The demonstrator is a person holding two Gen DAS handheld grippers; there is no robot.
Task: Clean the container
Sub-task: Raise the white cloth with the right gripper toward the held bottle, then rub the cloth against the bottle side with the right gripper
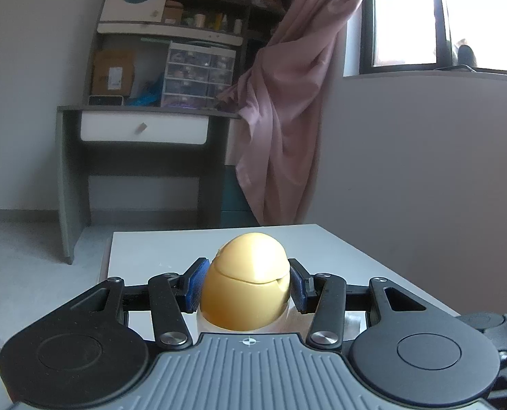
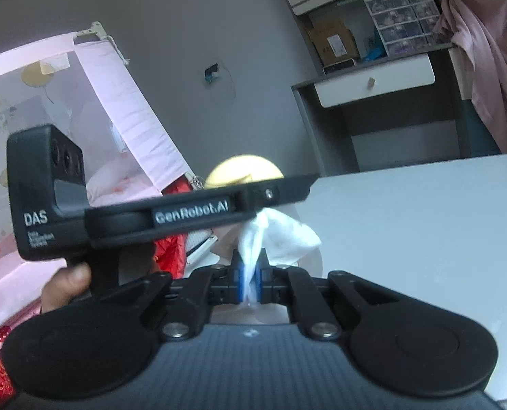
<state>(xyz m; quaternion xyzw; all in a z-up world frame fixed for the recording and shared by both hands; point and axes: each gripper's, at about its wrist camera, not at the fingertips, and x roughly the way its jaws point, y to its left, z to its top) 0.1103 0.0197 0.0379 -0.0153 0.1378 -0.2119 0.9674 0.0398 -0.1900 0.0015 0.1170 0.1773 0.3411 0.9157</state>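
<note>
Closest to my left-wrist lens, the left tongs (image 1: pixel 245 285) pinch a glossy yellow egg-shaped plastic container (image 1: pixel 246 283) at lower centre of the frame, one blue pad pressed on each flank. A seam runs across its domed top, and a pale base shows beneath the yellow shell. It sits above the white worktop (image 1: pixel 144 256), whose far edge crosses the middle of the frame. From the right-wrist view, the right tongs (image 2: pixel 250 280) are pressed together on a crumpled white tissue (image 2: pixel 277 232), which fans out above the pads at centre frame. The black body of the left tool crosses this view, a person's hand (image 2: pixel 65 283) gripping its handle at lower left, and the yellow dome (image 2: pixel 243 171) peeks over it.
</note>
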